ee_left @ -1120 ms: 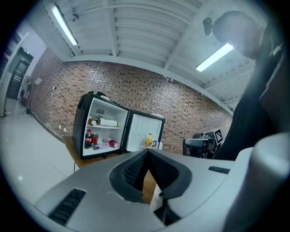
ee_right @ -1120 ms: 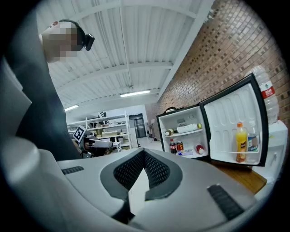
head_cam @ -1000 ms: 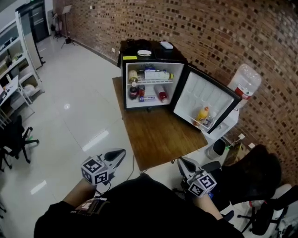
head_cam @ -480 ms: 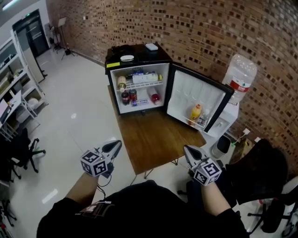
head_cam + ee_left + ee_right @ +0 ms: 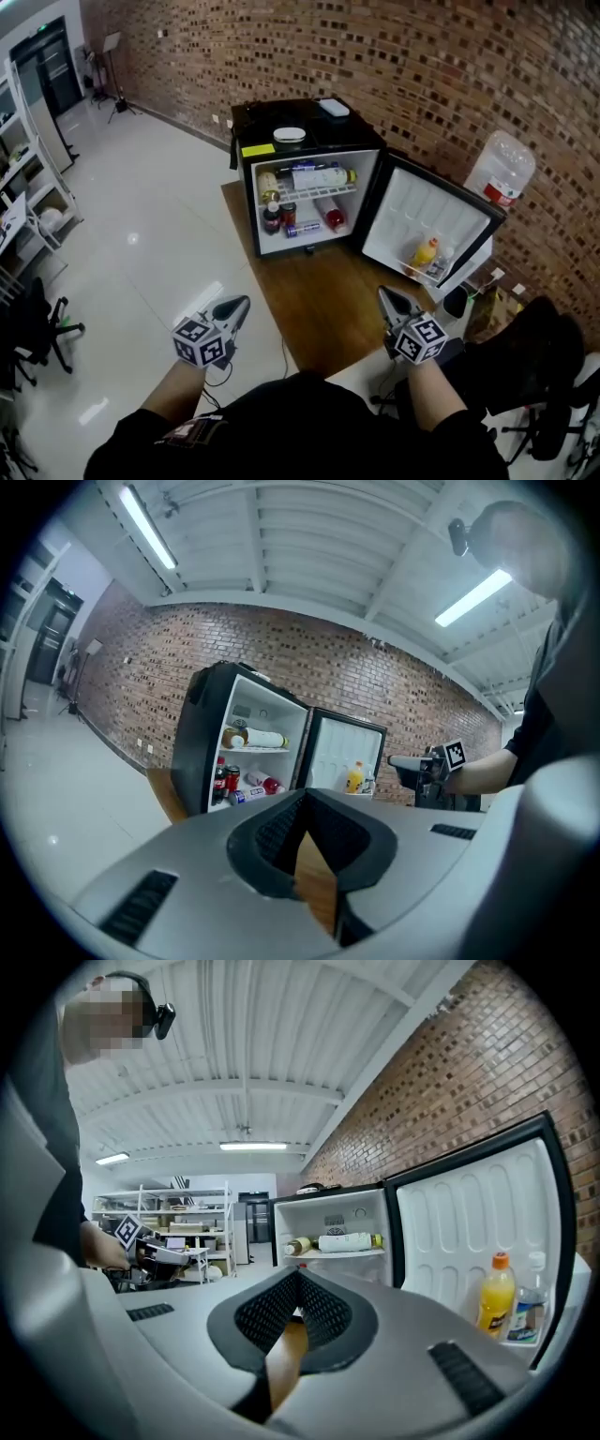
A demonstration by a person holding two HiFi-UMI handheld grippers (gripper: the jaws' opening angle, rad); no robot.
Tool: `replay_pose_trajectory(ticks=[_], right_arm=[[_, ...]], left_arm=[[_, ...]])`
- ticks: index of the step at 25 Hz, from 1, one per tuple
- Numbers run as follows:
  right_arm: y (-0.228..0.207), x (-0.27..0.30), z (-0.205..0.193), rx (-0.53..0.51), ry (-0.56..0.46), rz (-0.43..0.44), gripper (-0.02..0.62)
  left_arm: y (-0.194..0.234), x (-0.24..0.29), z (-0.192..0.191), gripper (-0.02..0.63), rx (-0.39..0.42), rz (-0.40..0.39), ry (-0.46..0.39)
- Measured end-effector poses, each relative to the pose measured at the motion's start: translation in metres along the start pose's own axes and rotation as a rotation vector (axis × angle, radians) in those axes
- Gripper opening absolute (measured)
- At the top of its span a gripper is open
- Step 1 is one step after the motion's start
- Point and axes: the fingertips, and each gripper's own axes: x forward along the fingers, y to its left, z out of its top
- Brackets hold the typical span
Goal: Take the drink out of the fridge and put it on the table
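Left gripper: jaws together, empty, just left of the desk. Right gripper: jaws together, empty, over the desk's near right part. Beyond, the fridge stands open, with the orange drink upright in its door shelf.

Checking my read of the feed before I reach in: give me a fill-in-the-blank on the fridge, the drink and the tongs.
The fridge on the wooden table stands ____. The orange bottle stands on the shelf inside its ____. The left tongs and the right tongs are both shut and hold ____.
Missing words: open; door; nothing.
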Motion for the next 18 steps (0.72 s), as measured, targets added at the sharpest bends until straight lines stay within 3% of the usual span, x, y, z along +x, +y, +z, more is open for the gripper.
replay_pose_trajectory(ticks=[5, 9, 13, 18], right_arm=[[-0.009, 0.063, -0.002, 0.016, 0.032, -0.068, -0.014], [-0.03, 0.085, -0.008, 0.02, 0.061, -0.07, -0.014], [-0.059, 0.089, -0.026, 0.023, 0.088, -0.002, -0.014], [-0.082, 0.076, -0.067, -0.032, 0.175, 0.15, -0.014]], left_arm=[[0.067, 0.02, 0.001, -0.003, 0.012, -0.037, 0.045], [0.087, 0.065, 0.0, -0.003, 0.054, -0.04, 0.086], [0.087, 0.126, -0.002, -0.003, 0.139, 0.007, 0.144], [0.083, 0.21, -0.004, -0.003, 0.304, 0.138, 0.26]])
